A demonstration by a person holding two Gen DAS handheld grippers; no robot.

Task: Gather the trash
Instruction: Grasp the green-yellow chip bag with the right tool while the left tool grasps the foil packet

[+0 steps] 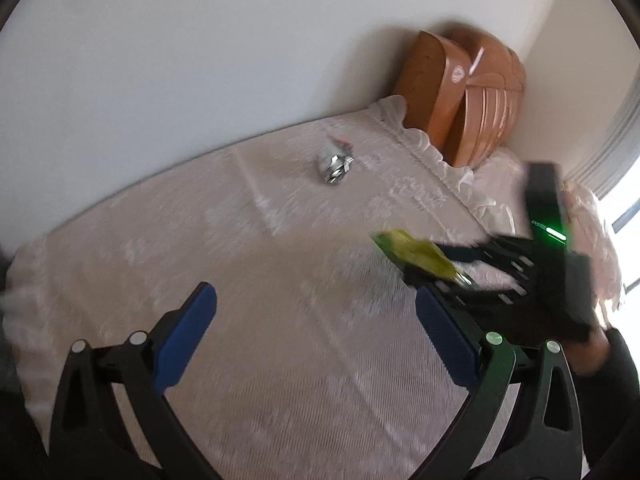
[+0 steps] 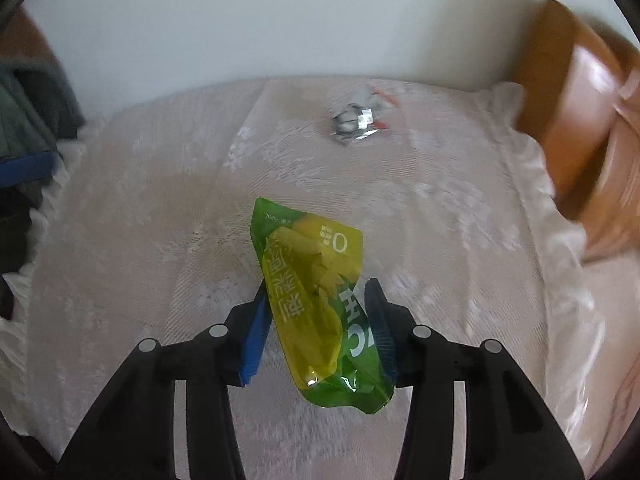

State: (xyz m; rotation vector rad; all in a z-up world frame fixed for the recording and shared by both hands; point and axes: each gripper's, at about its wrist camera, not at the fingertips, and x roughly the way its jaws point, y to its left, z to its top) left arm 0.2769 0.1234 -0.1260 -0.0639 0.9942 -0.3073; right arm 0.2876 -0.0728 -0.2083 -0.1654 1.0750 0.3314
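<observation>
Green-and-yellow film, glossy and creased, makes up the snack pouch [image 2: 316, 300] that we find between the jaws of the right gripper [image 2: 320, 328]. Both blue pads appear to press its sides, so we judge it pinched, lifted clear of the lace bedspread [image 2: 160, 240]. White lettering runs along it, and it looks flat and near empty.

Risk, as we judge it: the film is slick and the pads seem to catch only its edges, so the pouch could slide out or twist if the hand swings quickly. Blur in both views suggests brisk movement.

Left gripper [image 1: 316, 332] hangs over the bedspread with jaws spread wide and nothing between them.

A second piece, a crumpled silver foil wrapper [image 1: 336, 164], lies further back near the wall, well apart from both grippers, not yet collected. A wooden headboard [image 1: 460, 92] stands in the corner beyond.
</observation>
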